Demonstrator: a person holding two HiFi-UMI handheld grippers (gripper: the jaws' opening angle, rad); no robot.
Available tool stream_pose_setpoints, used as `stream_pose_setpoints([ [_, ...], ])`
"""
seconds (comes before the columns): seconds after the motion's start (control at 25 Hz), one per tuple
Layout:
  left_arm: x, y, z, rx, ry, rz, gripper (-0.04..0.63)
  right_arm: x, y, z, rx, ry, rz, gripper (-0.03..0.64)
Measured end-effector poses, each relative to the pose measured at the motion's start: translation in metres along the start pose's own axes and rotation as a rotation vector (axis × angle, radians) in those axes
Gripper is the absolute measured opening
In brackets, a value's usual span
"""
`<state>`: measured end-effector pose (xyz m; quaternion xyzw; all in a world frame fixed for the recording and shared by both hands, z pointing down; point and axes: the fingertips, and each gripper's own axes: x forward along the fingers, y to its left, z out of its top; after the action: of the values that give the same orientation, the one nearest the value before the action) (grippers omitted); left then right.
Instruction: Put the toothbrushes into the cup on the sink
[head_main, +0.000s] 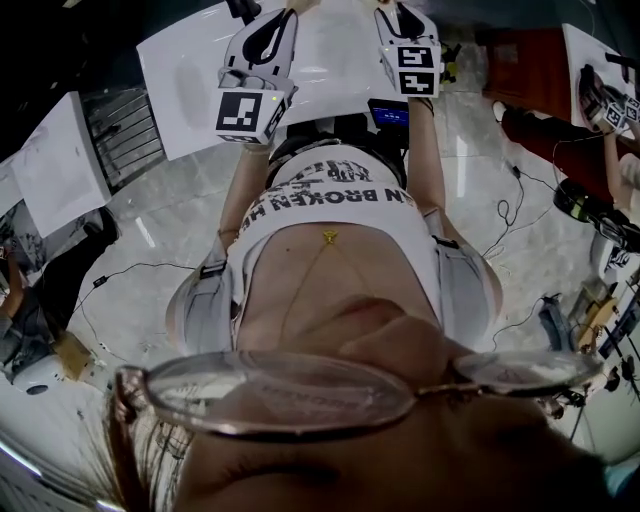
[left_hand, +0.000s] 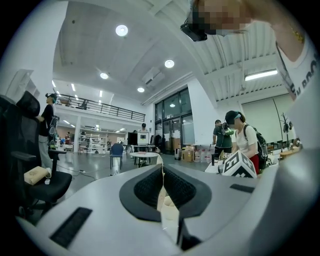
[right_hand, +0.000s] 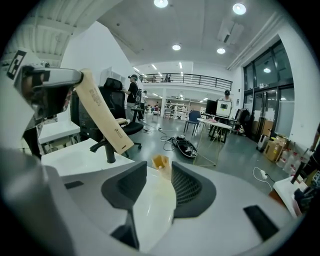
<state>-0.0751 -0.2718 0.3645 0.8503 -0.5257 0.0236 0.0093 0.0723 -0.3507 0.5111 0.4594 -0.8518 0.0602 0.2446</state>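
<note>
A long beige toothbrush box (right_hand: 102, 112) slants down over the white sink top (right_hand: 70, 160), and my left gripper (right_hand: 70, 82) is shut on its upper end. In the left gripper view the jaws of that gripper (left_hand: 162, 172) are pressed together, with the box edge-on as a thin cream strip (left_hand: 167, 212) between them. My right gripper (right_hand: 157, 172) stands open with nothing between its pads. Beyond its jaw tips a small amber cup (right_hand: 161, 161) stands on the sink top, with something pale inside. In the head view both grippers, left (head_main: 260, 40) and right (head_main: 405, 25), reach over the sink top (head_main: 190, 70).
A black faucet (right_hand: 109, 150) rises from the sink left of the cup, under the box's lower end. Behind it is a black office chair (right_hand: 107, 107). Cables (right_hand: 182, 145) lie on the floor, a desk (right_hand: 220, 122) stands farther off, and people (left_hand: 240, 137) stand to the right.
</note>
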Motion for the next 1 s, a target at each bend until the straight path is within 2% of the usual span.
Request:
stream_pose_setpoints([
  [0.44,0.059,-0.027,-0.01,0.06,-0.007,-0.182,0.017,-0.034,-0.018,-0.026,0.102,-0.026,-0.091,0.15],
  [0.8,0.107,-0.043,-0.034,0.117,0.02,-0.28,0.017,-0.057,-0.038,-0.053,0.205,-0.01,-0.178,0.15],
  [1.0,0.135,-0.046,-0.062,0.16,0.073,-0.306,0.017,-0.066,-0.047,-0.064,0.255,-0.002,-0.207,0.15],
])
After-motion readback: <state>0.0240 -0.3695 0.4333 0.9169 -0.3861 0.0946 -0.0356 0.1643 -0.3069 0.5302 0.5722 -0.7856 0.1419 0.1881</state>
